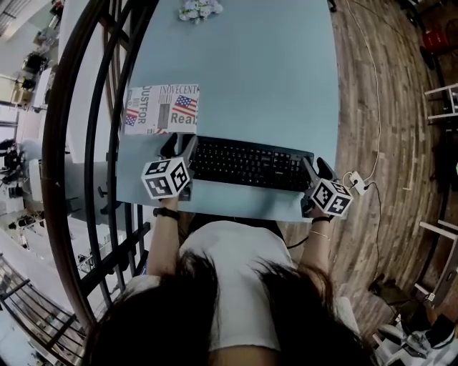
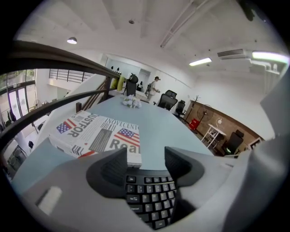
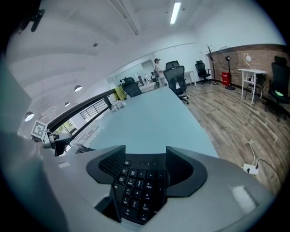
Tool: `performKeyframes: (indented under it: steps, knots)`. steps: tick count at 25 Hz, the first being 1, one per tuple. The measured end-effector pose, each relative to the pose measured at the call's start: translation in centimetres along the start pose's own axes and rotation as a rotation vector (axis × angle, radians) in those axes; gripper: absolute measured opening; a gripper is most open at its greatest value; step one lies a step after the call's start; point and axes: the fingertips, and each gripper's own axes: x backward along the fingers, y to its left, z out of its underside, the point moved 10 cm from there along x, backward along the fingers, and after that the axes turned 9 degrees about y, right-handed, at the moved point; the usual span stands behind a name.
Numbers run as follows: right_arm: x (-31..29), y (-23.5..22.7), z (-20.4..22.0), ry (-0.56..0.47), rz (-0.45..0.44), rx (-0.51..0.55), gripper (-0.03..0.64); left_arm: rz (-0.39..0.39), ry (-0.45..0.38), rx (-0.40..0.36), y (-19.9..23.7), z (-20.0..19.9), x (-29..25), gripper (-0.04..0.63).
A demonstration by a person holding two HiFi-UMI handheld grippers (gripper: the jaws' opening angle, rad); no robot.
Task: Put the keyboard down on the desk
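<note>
The jaws of the left gripper [image 2: 146, 159] stand spread, and so do those of the right gripper [image 3: 145, 158]. Black keys show through each gap, but they run on past the pads, so I judge neither pair is pinching anything.

The pale blue table [image 1: 250, 78] carries everything. The keyboard [image 1: 247, 163] appears to lie flat on it, just inside the near edge and parallel to it. One gripper is at its left end and the other at its right. That is how the task wants it, though one moment cannot say whether the task put it there. The scene fits a keyboard just set down and let go, or one lying there with the grippers closing in.

A printed box [image 1: 161, 109] sits just behind the keyboard's left end. A small white cluster [image 1: 200, 9] lies at the table's far end.
</note>
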Motion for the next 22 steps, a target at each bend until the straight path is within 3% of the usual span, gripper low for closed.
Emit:
performKeyframes:
  steps: [15, 22]
  knots:
    - [4.8, 6.4, -7.1, -0.213, -0.149, 0.223, 0.257, 0.100, -0.180, -0.145, -5.3, -5.6, 4.6, 0.281]
    - [7.6, 9.8, -8.5, -0.332, -0.187, 0.327, 0.157, 0.204, -0.247, -0.221, -8.9, -7.0, 7.2, 0.249]
